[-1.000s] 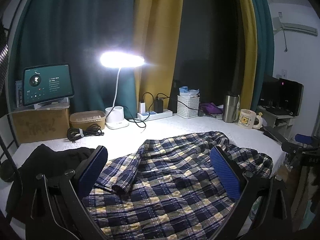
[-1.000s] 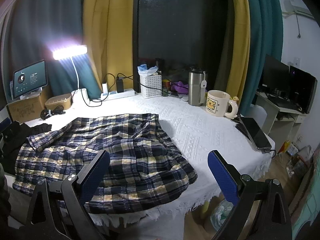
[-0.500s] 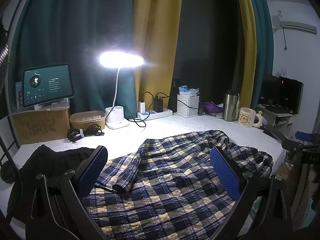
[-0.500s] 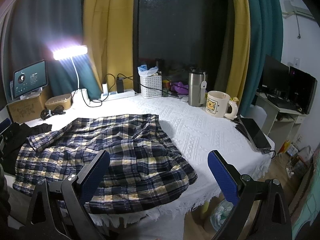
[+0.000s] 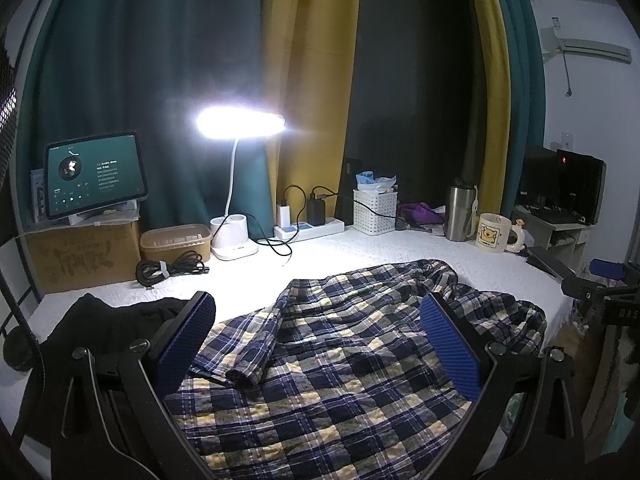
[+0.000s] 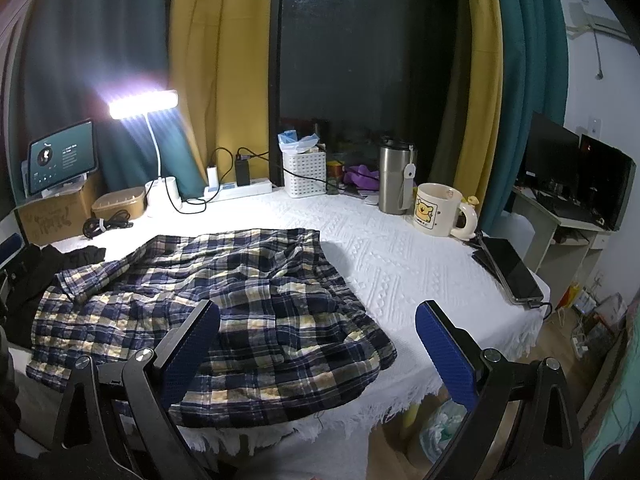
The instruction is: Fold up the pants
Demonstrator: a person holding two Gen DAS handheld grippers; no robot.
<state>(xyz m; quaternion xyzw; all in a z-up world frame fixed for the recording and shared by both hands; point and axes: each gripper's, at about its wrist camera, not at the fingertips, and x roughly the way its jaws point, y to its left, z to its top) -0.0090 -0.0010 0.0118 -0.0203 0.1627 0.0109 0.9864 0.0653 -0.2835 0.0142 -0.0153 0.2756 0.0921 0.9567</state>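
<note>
Blue, white and yellow plaid pants (image 5: 340,352) (image 6: 224,292) lie rumpled on a white textured tablecloth (image 6: 400,264), reaching the table's front edge. One leg end (image 5: 244,372) is folded over near the left. My left gripper (image 5: 318,340) hovers open above the pants' left part, nothing between its blue pads. Over the pants' right front corner and the table edge my right gripper (image 6: 318,344) is held open and empty. The right gripper's tip (image 5: 608,270) shows at the far right of the left wrist view.
A black garment (image 5: 104,320) (image 6: 36,268) lies left of the pants. Along the back stand a lit desk lamp (image 5: 240,128), tablet (image 5: 94,174) on a cardboard box, power strip (image 5: 308,228), white basket (image 6: 304,172), steel tumbler (image 6: 394,184) and mug (image 6: 438,210). A phone (image 6: 510,272) lies at the right edge.
Almost nothing has changed; the views shift only slightly. Both grippers stay open above the pants, and the pants lie as before.
</note>
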